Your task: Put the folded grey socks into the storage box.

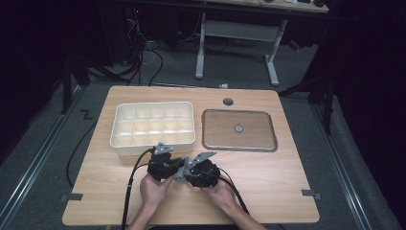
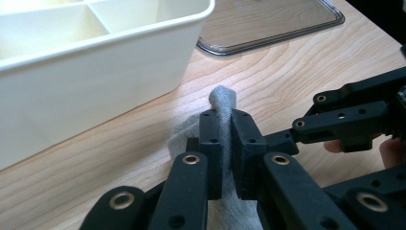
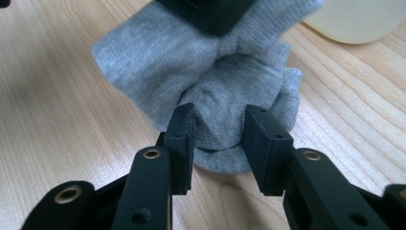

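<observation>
A grey sock [image 2: 223, 98] lies bunched on the wooden table just in front of the cream compartment box [image 1: 153, 143]. My left gripper [image 2: 227, 120] is shut on an upright fold of it, the fabric pinched thin between the pads. My right gripper [image 3: 220, 124] has its jaws on either side of a rounded lump of the same sock [image 3: 163, 52], which fills the gap without looking squeezed. The left gripper's black jaws [image 3: 210, 12] hold the sock's far end. In the high view the left gripper [image 1: 165, 160] and right gripper [image 1: 184, 168] sit close together, a hand behind each.
The cream box [image 2: 95, 81] has several compartments and stands just beyond the grippers. A shallow clear tray [image 1: 239, 146] with a small round piece [image 1: 238, 128] in it lies to the right. A desk frame and cables stand on the floor beyond the table.
</observation>
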### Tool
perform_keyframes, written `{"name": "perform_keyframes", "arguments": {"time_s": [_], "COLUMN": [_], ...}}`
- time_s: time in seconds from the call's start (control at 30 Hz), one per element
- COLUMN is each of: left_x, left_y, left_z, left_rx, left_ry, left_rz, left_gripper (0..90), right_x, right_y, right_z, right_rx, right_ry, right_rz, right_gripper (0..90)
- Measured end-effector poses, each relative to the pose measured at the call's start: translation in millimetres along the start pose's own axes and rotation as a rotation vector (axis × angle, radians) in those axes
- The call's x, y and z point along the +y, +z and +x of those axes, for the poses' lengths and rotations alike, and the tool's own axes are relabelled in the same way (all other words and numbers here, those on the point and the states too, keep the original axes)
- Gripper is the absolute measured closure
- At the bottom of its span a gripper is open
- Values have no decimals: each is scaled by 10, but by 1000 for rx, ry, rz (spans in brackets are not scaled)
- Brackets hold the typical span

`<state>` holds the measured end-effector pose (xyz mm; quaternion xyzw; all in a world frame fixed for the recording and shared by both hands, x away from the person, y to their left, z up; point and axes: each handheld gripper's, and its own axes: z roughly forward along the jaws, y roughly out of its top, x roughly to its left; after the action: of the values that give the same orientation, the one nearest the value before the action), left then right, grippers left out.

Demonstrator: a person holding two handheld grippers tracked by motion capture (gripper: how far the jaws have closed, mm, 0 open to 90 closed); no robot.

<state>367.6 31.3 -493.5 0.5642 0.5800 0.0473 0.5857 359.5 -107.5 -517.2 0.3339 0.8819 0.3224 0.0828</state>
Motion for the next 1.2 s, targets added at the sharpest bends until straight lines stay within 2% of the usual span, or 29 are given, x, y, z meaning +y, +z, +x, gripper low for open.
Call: {"name": "perform_keyframes", "arguments": {"time_s": [0.1, 0.47, 0.6, 0.7, 0.87, 1.03, 1.2], "left_x": [-9, -104, -105, -109, -119, -106, -93], "left_y": [19, 175, 178, 173, 154, 152, 150], "left_z": [-13, 17, 28, 36, 60, 39, -27], "left_rx": [-3, 15, 14, 13, 9, 2, -8], "left_ry": [-3, 38, 39, 40, 31, 27, 43], "left_rz": [0, 39, 35, 28, 21, 20, 20], "left_gripper": [846, 846, 846, 846, 845, 846, 846], "right_x": [2, 24, 13, -13, -66, -105, -54], "right_y": [8, 23, 0, -50, -154, -74, -36], "right_z": [1, -54, -51, -61, -101, -139, -113], "right_rx": [-1, 29, 20, 15, -18, -21, -26], "right_ry": [-11, 1, 3, 10, 20, 22, -21], "right_rz": [-1, 2, -2, -24, -48, -8, 0], "right_gripper": [664, 673, 661, 657, 668, 701, 732]}}
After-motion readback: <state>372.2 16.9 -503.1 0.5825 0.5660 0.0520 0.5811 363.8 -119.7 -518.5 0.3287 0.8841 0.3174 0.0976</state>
